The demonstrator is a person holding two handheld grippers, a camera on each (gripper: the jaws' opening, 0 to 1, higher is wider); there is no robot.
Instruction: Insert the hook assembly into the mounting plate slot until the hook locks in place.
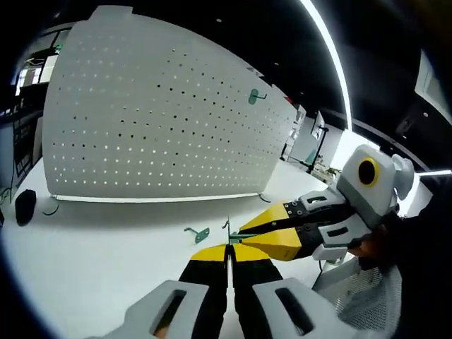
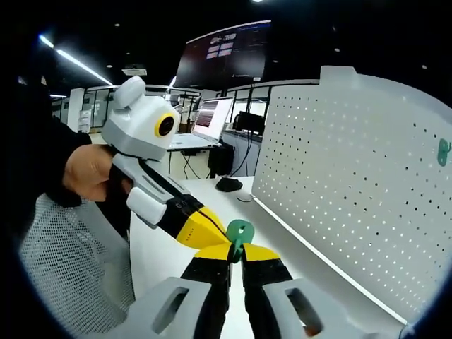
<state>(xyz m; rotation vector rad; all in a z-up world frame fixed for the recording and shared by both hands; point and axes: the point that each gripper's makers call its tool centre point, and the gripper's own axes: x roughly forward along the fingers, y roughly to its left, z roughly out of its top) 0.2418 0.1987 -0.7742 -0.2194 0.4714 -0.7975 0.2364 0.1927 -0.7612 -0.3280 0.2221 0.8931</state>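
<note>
White pegboard (image 1: 162, 120) upright across upper left of left gripper view, one green hook (image 1: 255, 97) mounted at upper right. White bench (image 1: 99, 254) below; second hook (image 1: 200, 234) lying lower centre. Left tongs (image 1: 229, 254) and right tongs (image 2: 235, 256) both clamped on green hook assembly (image 2: 238, 233), tips meeting.

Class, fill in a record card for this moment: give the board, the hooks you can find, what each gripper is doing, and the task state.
board: white pegboard standing upright on the white table
hook on board: green hook near the upper edge
hook on table: second green hook lying loose
right gripper: shut on the held hook
left gripper: jaws closed, tips touching the same hook
task state: held hook not yet in the board
</note>
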